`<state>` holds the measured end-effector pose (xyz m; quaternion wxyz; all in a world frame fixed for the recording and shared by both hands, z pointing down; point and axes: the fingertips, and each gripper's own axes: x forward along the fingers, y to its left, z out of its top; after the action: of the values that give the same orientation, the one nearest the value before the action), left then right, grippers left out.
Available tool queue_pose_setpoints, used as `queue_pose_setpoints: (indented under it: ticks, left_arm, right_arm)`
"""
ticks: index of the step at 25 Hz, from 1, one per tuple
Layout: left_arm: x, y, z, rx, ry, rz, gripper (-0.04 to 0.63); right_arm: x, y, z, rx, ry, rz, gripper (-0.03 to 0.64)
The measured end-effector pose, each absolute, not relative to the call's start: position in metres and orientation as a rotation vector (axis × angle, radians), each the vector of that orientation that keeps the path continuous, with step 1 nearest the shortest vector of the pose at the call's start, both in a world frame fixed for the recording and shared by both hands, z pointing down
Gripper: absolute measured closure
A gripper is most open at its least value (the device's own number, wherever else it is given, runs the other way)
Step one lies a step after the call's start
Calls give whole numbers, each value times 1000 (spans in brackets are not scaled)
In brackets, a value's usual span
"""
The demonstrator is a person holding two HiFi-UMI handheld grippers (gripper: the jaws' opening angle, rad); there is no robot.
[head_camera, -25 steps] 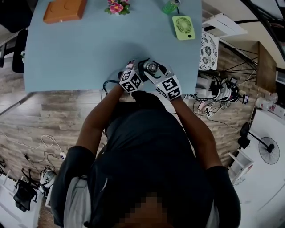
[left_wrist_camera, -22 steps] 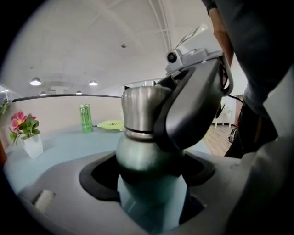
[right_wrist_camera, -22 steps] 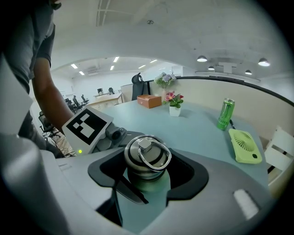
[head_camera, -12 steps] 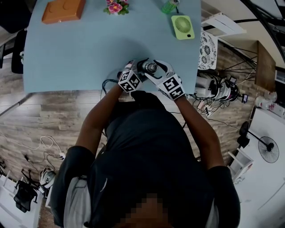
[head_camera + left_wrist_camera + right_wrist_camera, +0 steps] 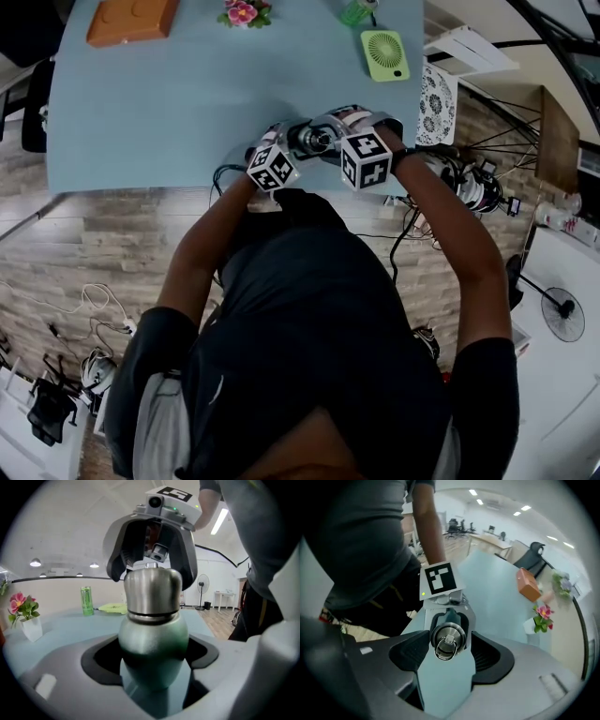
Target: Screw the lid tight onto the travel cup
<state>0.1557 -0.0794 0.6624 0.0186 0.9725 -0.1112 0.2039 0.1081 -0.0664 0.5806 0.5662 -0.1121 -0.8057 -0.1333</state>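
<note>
pale blue table [image 5: 187,103] spreads wide over wood flooring. the travel cup [image 5: 152,639] stands upright close to the table's near edge, toward its right corner. the left gripper [image 5: 152,670] pinches the cup's green body from both sides, jaws pressed to it. the right gripper [image 5: 449,644] comes at the cup from above, its jaws closed on the steel lid [image 5: 449,641], whose ring handle faces the camera. the two grippers sit just beside each other at the table's edge. an orange box [image 5: 131,19], flowers [image 5: 242,12], a green can [image 5: 354,12] and a green fan [image 5: 385,56] lie along the far edge, well apart from the cup, with bare tabletop between and to the left.
</note>
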Motion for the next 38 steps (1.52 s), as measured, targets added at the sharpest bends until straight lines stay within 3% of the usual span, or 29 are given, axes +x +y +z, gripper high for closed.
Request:
queue_pose_setpoints:
  ticks: [6, 9, 12, 20, 29, 38]
  left_arm:
    - [155, -80, 662, 3019, -342, 632, 167]
    - [155, -80, 663, 3019, -343, 631, 167]
    - [156, -80, 663, 3019, -341, 633, 167]
    - [155, -79, 663, 3019, -342, 634, 167]
    - [155, -80, 663, 3018, -353, 633, 167]
    - [155, -80, 662, 3018, -355, 634, 167]
  right_arm:
    - [112, -64, 585, -450, -1770, -432, 342]
    - [112, -64, 587, -455, -1786, -430, 387]
    - [113, -66, 587, -392, -1831, -360, 388]
    - [112, -72, 586, 52, -1998, 67, 390]
    - [116, -86, 580, 965, -2077, 610, 390]
    - [118, -86, 580, 1093, -2046, 639, 390]
